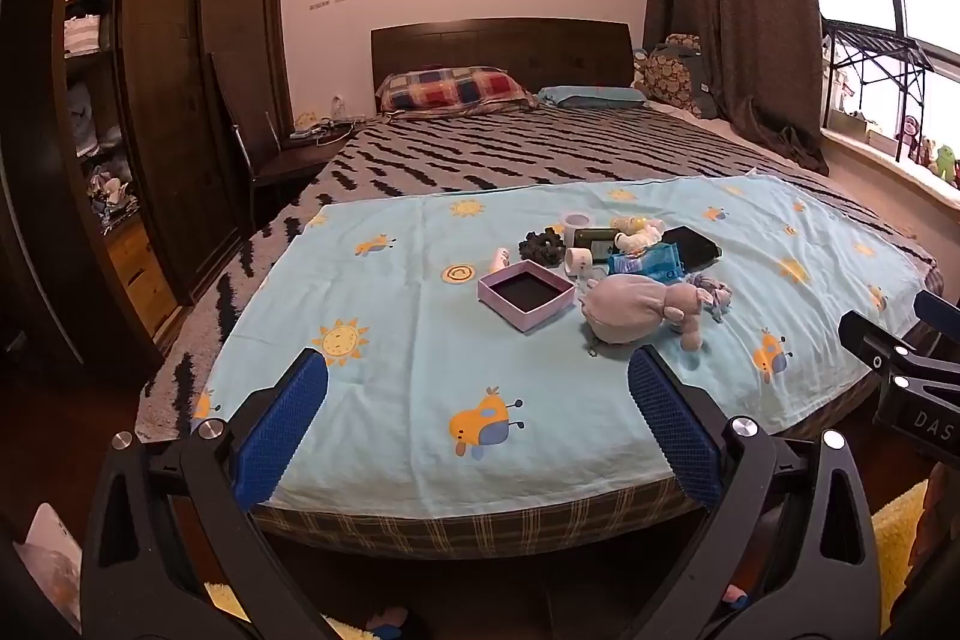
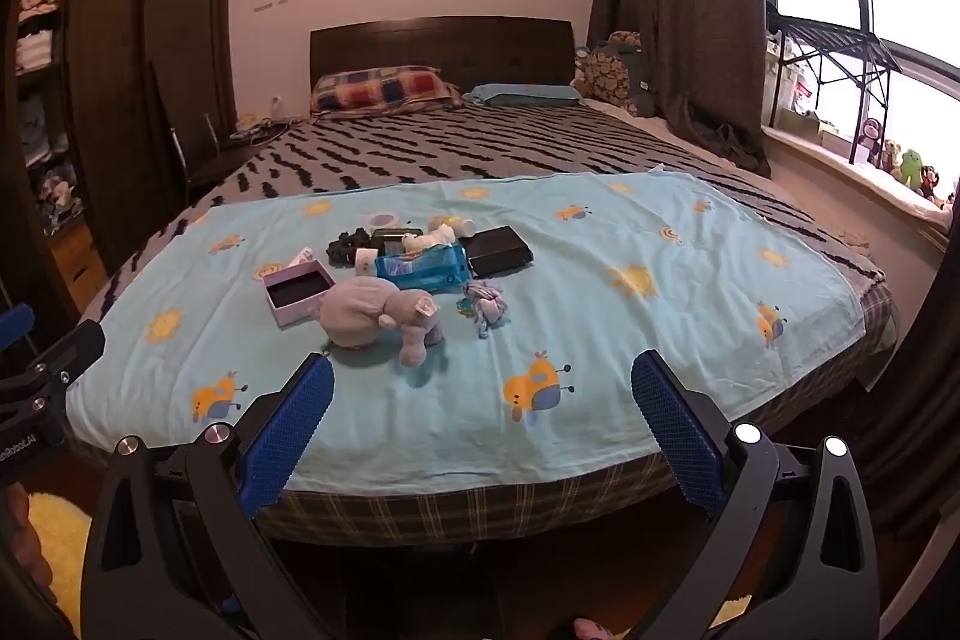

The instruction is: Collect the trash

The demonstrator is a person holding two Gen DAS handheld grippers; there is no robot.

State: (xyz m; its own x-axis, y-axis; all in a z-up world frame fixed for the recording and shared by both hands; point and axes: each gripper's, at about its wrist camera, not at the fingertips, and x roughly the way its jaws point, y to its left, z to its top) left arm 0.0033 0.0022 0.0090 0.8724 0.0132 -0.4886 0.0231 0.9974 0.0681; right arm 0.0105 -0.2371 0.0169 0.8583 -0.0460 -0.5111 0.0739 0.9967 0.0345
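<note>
I am holding both grippers back at the foot of the bed, short of the light blue sheet (image 1: 420, 340), and neither is carrying anything: the left gripper (image 1: 477, 388) is standing with its blue pads wide apart, and the right gripper (image 2: 483, 394) is doing the same. The clutter I am working toward is lying in one cluster ahead of both, on the sheet. Nearest me is a grey plush toy (image 2: 378, 310), with an open pink box (image 2: 298, 290) just beside it on its left. Behind those, a blue plastic wrapper (image 2: 423, 268) is looking like the clearest piece of trash (I am judging that from its crinkled look only), along with a crumpled white wad (image 2: 429, 237) and a small white cup (image 1: 579, 261). The wrapper is lying with its long axis running left to right across my view, touching or nearly touching a flat black case (image 2: 499, 251) on its right. From the right gripper the wrapper is sitting almost straight ahead, slightly left of centre; from the left gripper it is lying off to the right, past the plush toy. So I am judging the right gripper the better placed, reaching forward over the toy with the jaws closing across the wrapper's short side.
</note>
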